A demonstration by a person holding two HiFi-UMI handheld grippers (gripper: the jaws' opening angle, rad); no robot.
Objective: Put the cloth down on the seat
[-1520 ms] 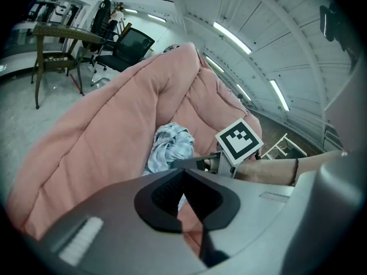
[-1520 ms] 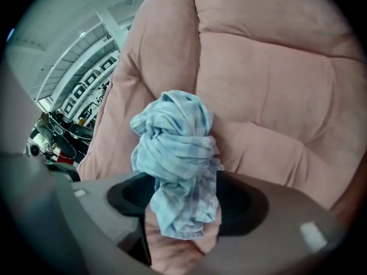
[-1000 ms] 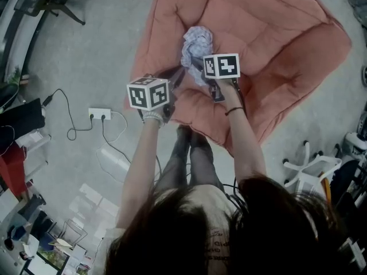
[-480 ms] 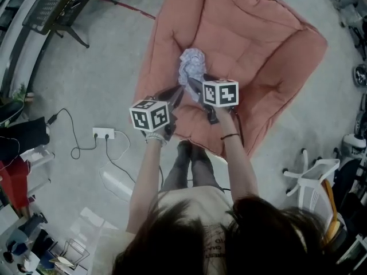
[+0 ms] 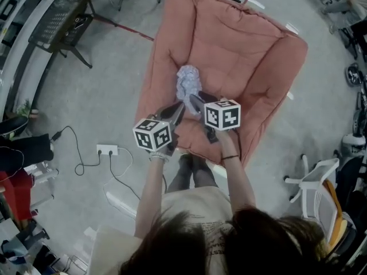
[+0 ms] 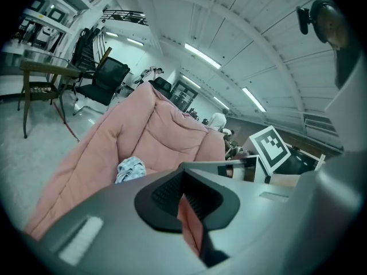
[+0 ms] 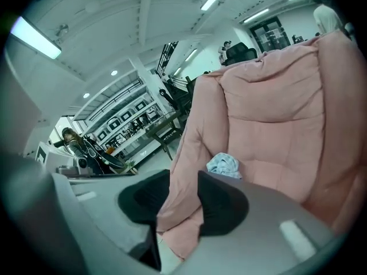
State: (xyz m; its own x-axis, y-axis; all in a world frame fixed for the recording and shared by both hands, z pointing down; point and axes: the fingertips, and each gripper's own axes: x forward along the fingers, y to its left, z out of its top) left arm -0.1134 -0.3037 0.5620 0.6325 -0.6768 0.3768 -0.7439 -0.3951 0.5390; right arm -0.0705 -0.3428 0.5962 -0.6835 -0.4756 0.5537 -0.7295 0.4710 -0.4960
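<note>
The crumpled pale blue-white cloth (image 5: 188, 83) lies loose on the pink padded seat (image 5: 241, 44), apart from both grippers. In the head view my left gripper (image 5: 175, 110) and right gripper (image 5: 196, 101) hover above the seat's front part, both pointing toward the cloth. The left gripper view has the cloth (image 6: 131, 169) beyond my left gripper (image 6: 184, 191), whose pads stand together with nothing held. In the right gripper view the cloth (image 7: 225, 165) lies past my right gripper (image 7: 179, 193). Its jaws have just been closing, a gap remains, and only the seat (image 7: 275, 119) shows through it.
A white power strip (image 5: 107, 150) with trailing cables lies on the grey floor left of the seat. A dark table (image 5: 63, 22) stands at the upper left. A white rack (image 5: 315, 179) and chairs stand at the right. The person's legs (image 5: 189, 171) are at the seat's front edge.
Both grippers have lifted and drawn back from the cloth, which stays on the seat. The right gripper, close beside the cloth before, is now apart from it.
</note>
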